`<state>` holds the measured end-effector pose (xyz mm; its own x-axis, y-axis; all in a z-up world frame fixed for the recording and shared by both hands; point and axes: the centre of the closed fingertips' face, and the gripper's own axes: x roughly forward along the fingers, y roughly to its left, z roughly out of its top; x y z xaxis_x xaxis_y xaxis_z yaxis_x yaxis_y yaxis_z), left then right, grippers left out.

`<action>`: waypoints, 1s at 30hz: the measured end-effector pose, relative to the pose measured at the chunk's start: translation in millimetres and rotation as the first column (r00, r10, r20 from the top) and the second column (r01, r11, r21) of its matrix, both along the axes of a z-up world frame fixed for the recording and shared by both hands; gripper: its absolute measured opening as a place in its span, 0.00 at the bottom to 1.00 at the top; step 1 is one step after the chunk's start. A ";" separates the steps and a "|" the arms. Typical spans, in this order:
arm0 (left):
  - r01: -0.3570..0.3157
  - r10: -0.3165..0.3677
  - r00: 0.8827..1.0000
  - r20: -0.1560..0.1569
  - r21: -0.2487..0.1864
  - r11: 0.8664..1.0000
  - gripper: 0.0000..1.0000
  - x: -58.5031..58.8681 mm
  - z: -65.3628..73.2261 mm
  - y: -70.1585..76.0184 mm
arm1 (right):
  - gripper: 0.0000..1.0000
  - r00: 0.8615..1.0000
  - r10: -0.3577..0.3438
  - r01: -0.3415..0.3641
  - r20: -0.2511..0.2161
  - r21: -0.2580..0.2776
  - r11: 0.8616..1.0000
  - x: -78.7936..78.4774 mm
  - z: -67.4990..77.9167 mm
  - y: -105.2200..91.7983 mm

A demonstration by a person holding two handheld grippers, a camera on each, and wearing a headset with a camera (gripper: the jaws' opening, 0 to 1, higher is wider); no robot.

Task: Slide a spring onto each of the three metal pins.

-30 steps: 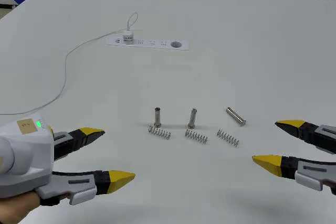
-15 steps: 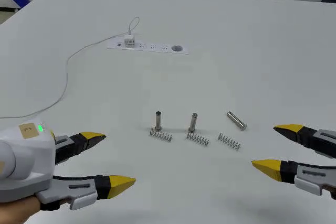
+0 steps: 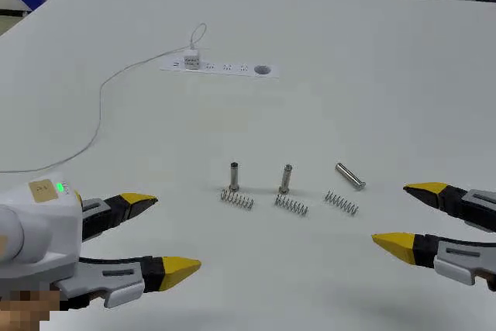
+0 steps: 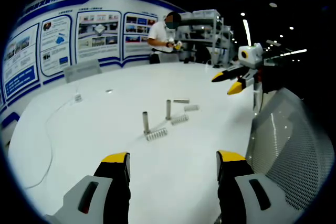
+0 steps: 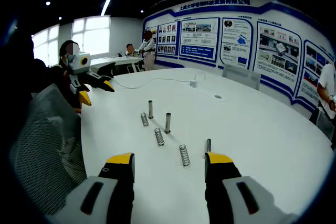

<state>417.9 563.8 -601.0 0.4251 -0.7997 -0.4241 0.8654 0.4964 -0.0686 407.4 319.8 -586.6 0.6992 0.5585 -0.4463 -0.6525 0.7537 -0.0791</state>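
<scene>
Over the table (image 3: 372, 75) in head view I am holding left gripper (image 3: 169, 234) and right gripper (image 3: 395, 215) released, empty, left gripper view, two upright pins (image 4: 145, 122) standing mid-table, third pin (image 4: 181, 100) lying flat, right gripper view, three springs (image 5: 159, 136) lying beside them.

Springs (image 3: 291, 205) before pins (image 3: 286, 179), on table (image 3: 387, 75).

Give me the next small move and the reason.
Probably ease the right tool toward the rightmost spring: that spring lies loose and nearest to it, the tool is open and empty, and the pin just behind the spring lies bare on its side.
</scene>
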 end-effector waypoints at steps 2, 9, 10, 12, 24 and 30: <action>0.002 -0.002 1.000 0.001 -0.002 1.000 0.68 0.1 0.4 -0.9 | 0.54 1.000 -0.007 0.007 -0.004 0.003 1.000 0.2 0.2 -1.3; 0.000 0.000 1.000 0.002 -0.007 1.000 0.68 0.8 0.7 -1.0 | 0.53 1.000 -0.016 0.016 -0.007 0.000 1.000 2.0 0.7 -4.5; 0.000 0.000 1.000 0.002 -0.006 1.000 0.68 0.8 0.7 -1.1 | 0.52 1.000 -0.017 0.017 -0.007 -0.001 1.000 2.5 0.9 -4.8; 0.000 0.000 1.000 0.003 -0.006 1.000 0.68 0.9 0.8 -1.2 | 0.52 1.000 -0.019 0.019 -0.006 -0.004 1.000 3.5 2.3 -5.1; 0.004 -0.004 1.000 0.006 -0.009 1.000 0.68 0.9 1.8 -3.5 | 0.51 1.000 -0.028 0.028 -0.003 -0.018 0.999 9.7 5.0 -10.5; 0.002 -0.002 1.000 0.009 -0.012 1.000 0.68 1.1 2.8 -3.6 | 0.50 0.999 -0.034 0.034 0.009 -0.021 0.999 15.2 10.3 -13.3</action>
